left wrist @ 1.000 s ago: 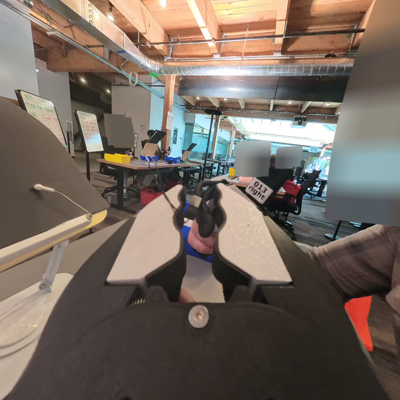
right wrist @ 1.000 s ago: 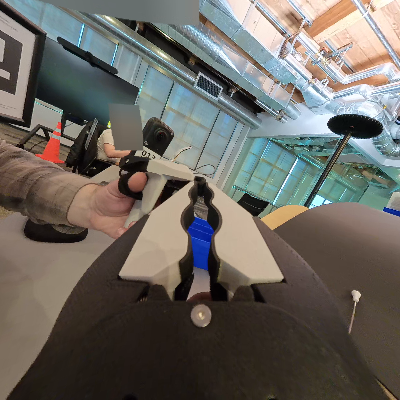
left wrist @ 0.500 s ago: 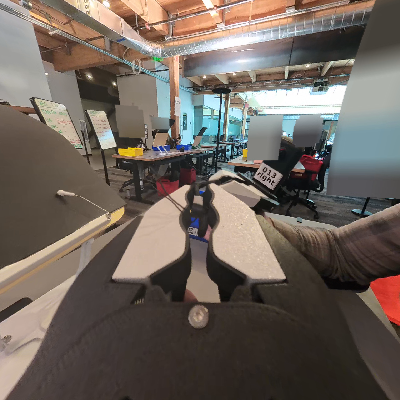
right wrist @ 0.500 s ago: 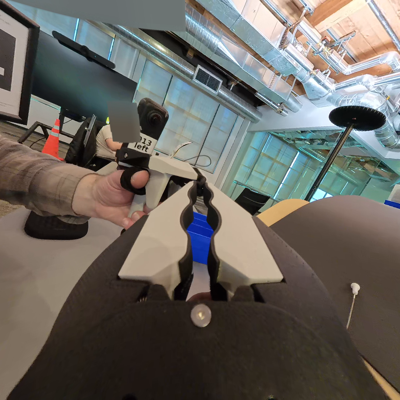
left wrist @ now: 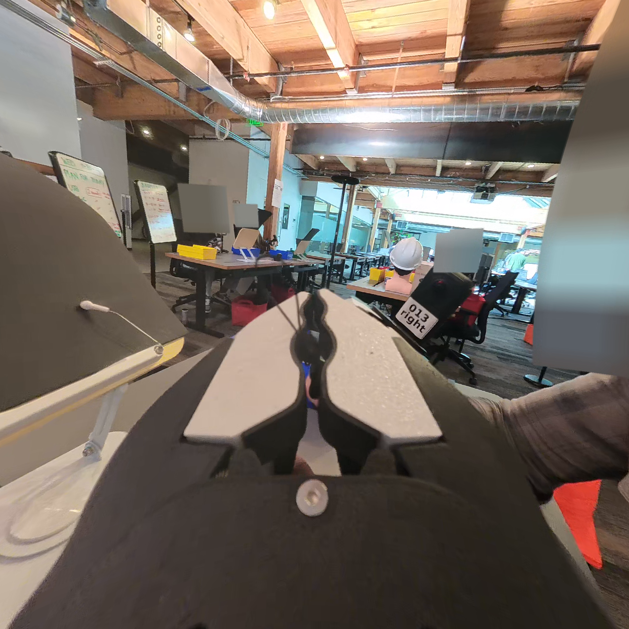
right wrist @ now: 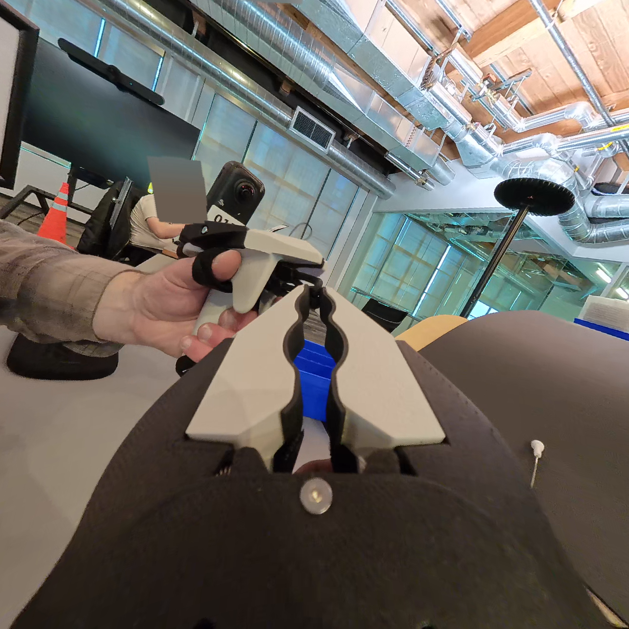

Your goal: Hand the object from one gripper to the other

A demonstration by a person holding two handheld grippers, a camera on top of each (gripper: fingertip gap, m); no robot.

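Note:
A small black object with thin black cords sits between the white fingers of my left gripper, which is shut on it; its cords run up over the left finger. In the right wrist view the same object shows at the tips of my right gripper, whose jaws stand pinched on it. The left gripper, held by a hand, points straight at those tips. The right gripper shows just behind the left fingertips. Most of the object is hidden by the fingers.
A blue bin stands on the grey table below both grippers. A dark curved panel with a cream edge is close on the left. A black round base sits on the table. An orange cone, desks and chairs stand farther off. My two grippers' fingertips are within a few centimetres of each other.
My left gripper's jaws have closed in from part open onto the black object. The right gripper has stayed pinched at its tips, and the two grippers remain tip to tip.

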